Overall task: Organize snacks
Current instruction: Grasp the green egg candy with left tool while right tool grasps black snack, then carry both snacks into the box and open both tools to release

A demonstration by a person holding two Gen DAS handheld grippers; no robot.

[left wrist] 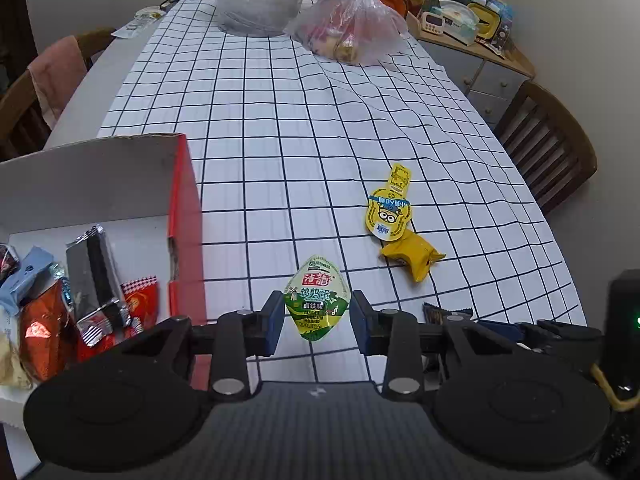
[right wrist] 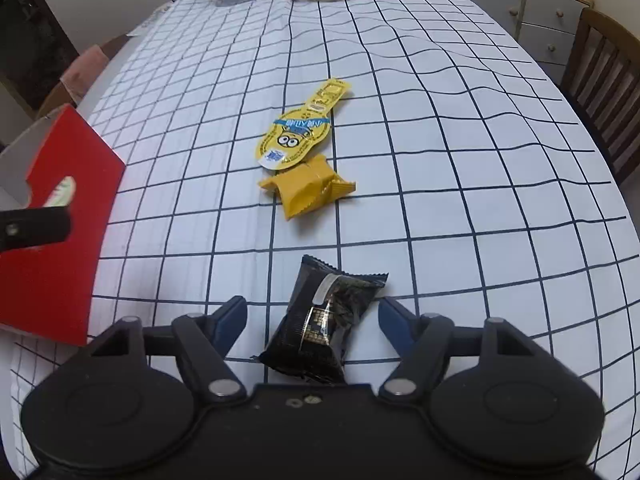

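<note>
Left tool [left wrist: 317,317]: we pinch the green-and-white teardrop-shaped sealed snack pack [left wrist: 317,303] by its side edges, lifted off the checked-cloth counter [left wrist: 280,140] for carrying.
Right tool [right wrist: 312,322]: we spread wide around the black foil snack packet [right wrist: 322,326], touching nothing, seemingly ready to close.
Red-and-white cardboard box [left wrist: 182,216]: at nine o'clock, holding assorted wrapped snacks [left wrist: 80,296].
Yellow packets [right wrist: 300,160]: loose at twelve o'clock.
</note>
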